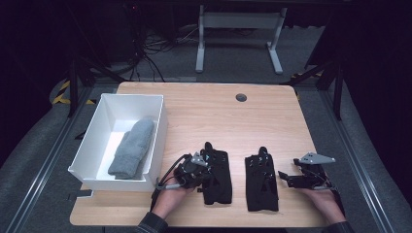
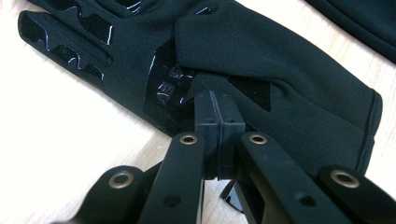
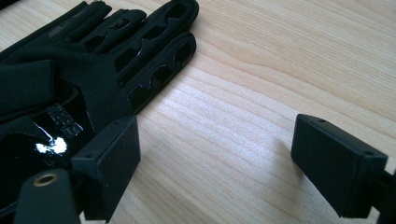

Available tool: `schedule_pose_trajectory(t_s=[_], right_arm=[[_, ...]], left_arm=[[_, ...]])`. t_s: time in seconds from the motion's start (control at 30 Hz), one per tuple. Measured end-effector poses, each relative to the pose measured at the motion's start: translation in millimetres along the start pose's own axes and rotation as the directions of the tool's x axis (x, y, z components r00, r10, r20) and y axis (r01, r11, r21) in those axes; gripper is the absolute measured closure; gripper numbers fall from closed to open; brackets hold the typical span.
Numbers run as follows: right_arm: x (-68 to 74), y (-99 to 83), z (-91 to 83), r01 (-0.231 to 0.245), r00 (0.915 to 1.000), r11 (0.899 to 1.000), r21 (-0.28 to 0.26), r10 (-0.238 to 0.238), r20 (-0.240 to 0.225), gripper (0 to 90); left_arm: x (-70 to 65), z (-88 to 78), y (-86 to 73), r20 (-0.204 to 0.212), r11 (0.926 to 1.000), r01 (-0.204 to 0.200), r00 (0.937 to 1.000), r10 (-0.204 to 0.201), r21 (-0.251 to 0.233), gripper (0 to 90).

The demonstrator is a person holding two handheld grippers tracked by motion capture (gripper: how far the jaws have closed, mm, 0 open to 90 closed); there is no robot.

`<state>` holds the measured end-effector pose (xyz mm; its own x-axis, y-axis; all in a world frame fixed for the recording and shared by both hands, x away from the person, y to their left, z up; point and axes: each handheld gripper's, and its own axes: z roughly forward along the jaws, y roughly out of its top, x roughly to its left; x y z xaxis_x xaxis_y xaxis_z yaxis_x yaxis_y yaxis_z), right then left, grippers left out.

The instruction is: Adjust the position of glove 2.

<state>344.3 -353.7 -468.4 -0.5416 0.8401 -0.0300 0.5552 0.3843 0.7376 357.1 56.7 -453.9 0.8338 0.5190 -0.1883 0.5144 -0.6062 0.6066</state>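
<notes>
1. Left black glove lies flat on the table, lower centre of the high view, fingers toward the top of the frame. In the left gripper view it runs from upper left to right edge.
2. Left gripper sits at the glove's left edge. In its own view the jaws are pressed together with a fold of glove fabric at the tips: clamped on the left black glove.
3. Right black glove lies flat just right of the first, apart from it, same orientation. In the right gripper view it takes the upper left, glossy patches on the palm.
4. Right gripper is at lower right of the high view, just beside the right glove's right edge. In its own view the jaws stand wide apart, bare wood between them, left pad next to the glove edge. Holds nothing.
5. White bin sits at the left of the table, near the left gripper. Grey mitten lies inside it, lengthwise.
6. A person's hands come in from the bottom edge, 1 on each gripper.
</notes>
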Motion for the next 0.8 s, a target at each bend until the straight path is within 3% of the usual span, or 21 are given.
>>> schedule_pose_trajectory(t_s=[0.1, 0.13, 0.3, 0.53, 0.8], right_arm=[[0.0, 0.0, 0.0, 0.000, 1.0000, 1.000, 0.000, 0.000, 0.000, 15.9], [0.0, 0.0, 0.0, 0.000, 1.0000, 1.000, 0.000, 0.000, 0.000, 15.9], [0.0, 0.0, 0.0, -0.001, 1.0000, 1.000, 0.000, 0.001, -0.001, 15.9], [0.0, 0.0, 0.0, -0.001, 1.0000, 1.000, 0.000, 0.001, -0.001, 15.9], [0.0, 0.0, 0.0, 0.000, 1.0000, 1.000, 0.000, 0.000, -0.001, 15.9]], left_arm=[[0.6, -4.7, 0.7, -0.019, 0.9994, 0.010, 0.9998, -0.011, -0.032, 89.9], [1.3, -6.1, 1.4, -0.023, 0.9990, 0.016, 0.9996, -0.017, -0.041, 84.0], [8.8, -11.5, 5.4, -0.068, 0.9932, 0.071, 0.9947, -0.077, -0.092, 73.7], [16.1, -5.6, 4.1, -0.103, 0.9894, 0.125, 0.9859, -0.132, -0.074, 64.2], [18.6, 2.9, 3.7, -0.094, 0.9889, 0.140, 0.9851, -0.144, -0.049, 68.5]])
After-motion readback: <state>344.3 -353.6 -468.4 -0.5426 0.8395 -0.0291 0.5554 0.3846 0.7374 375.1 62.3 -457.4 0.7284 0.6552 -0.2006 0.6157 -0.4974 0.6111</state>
